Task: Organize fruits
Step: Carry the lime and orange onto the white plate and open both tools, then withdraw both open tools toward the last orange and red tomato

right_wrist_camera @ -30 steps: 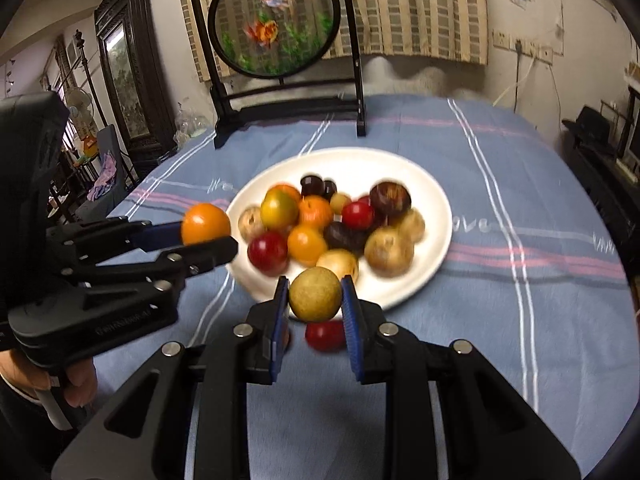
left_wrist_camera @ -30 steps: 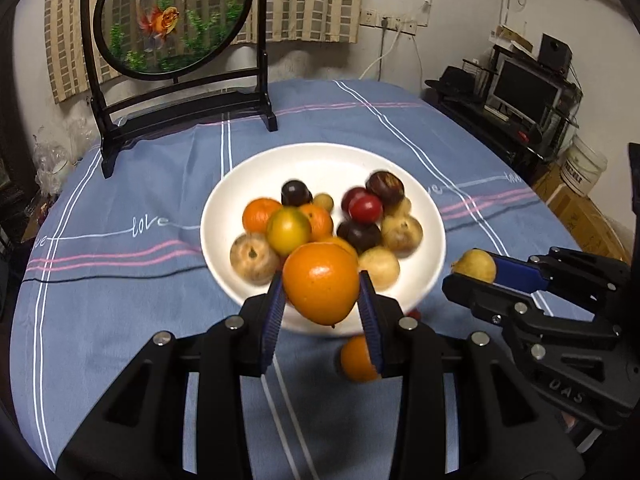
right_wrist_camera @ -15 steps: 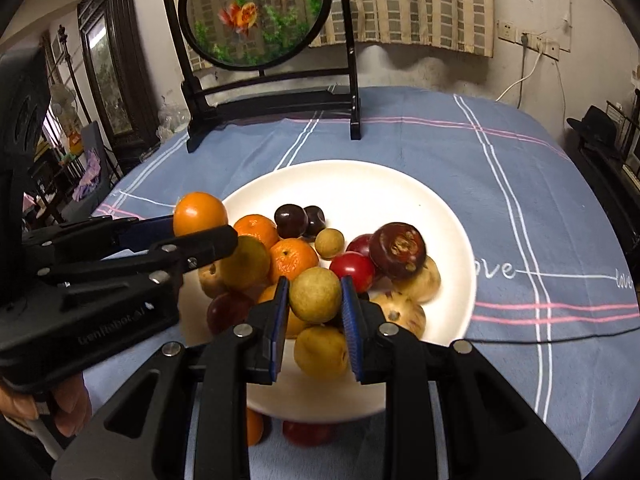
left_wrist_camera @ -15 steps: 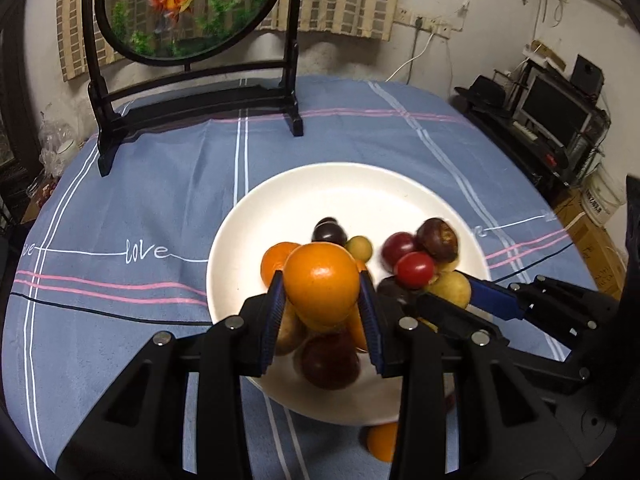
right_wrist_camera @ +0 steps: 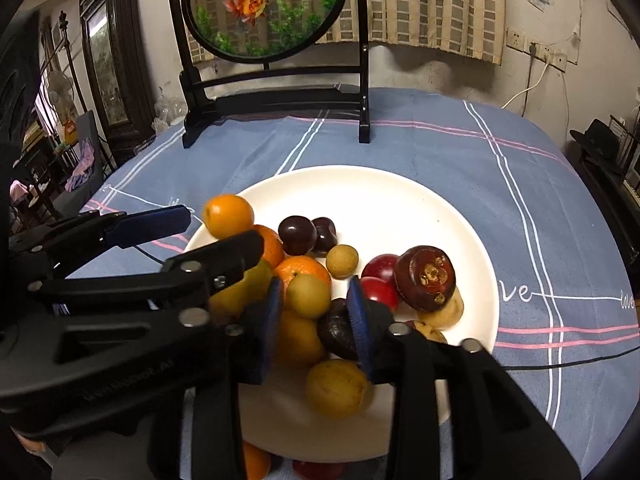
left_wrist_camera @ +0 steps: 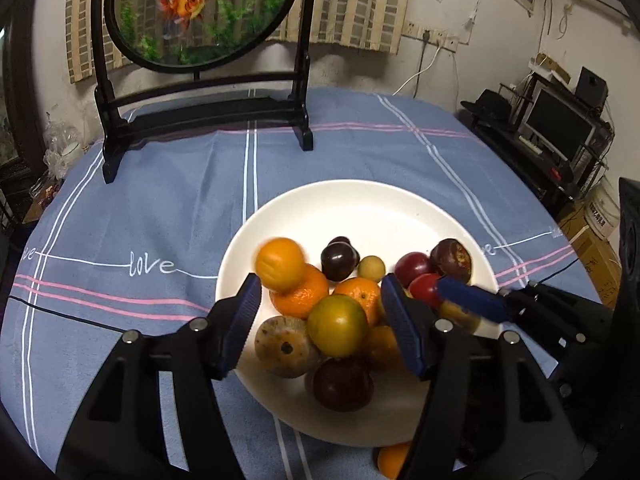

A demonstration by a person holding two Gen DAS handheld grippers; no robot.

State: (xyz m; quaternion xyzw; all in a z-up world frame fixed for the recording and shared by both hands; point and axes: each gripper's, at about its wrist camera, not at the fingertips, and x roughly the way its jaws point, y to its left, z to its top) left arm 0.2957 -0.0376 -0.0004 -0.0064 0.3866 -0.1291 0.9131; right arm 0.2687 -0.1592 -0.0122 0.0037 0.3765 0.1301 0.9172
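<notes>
Left wrist view takes in a round table under a blue tablecloth (left_wrist_camera: 168, 208) with white and pink stripes, filling most of the frame. At upper left stands a black-framed round screen (left_wrist_camera: 200, 12) painted with a goldfish. A white plate (left_wrist_camera: 384, 208) sits right of centre, its near half heaped with fruits.

The left gripper (left_wrist_camera: 320, 320) reaches in from the bottom edge; its jaws have just been opening and stand apart, pressing on nothing. An orange (left_wrist_camera: 280, 264), blurred, sits just past the left pad at the plate's left side, on top of another orange, free of both pads. The right gripper (left_wrist_camera: 472, 300) enters from the right edge over the plate's right side.

Right wrist view: the right gripper (right_wrist_camera: 316, 320) rises from the bottom centre. Its jaws have likewise just been opening, and a yellow-green fruit (right_wrist_camera: 308, 296) lies between the blue pads atop the heap, with a gap on its right side. A small orange fruit (right_wrist_camera: 252, 460) lies on the cloth beside the plate's near rim.
</notes>
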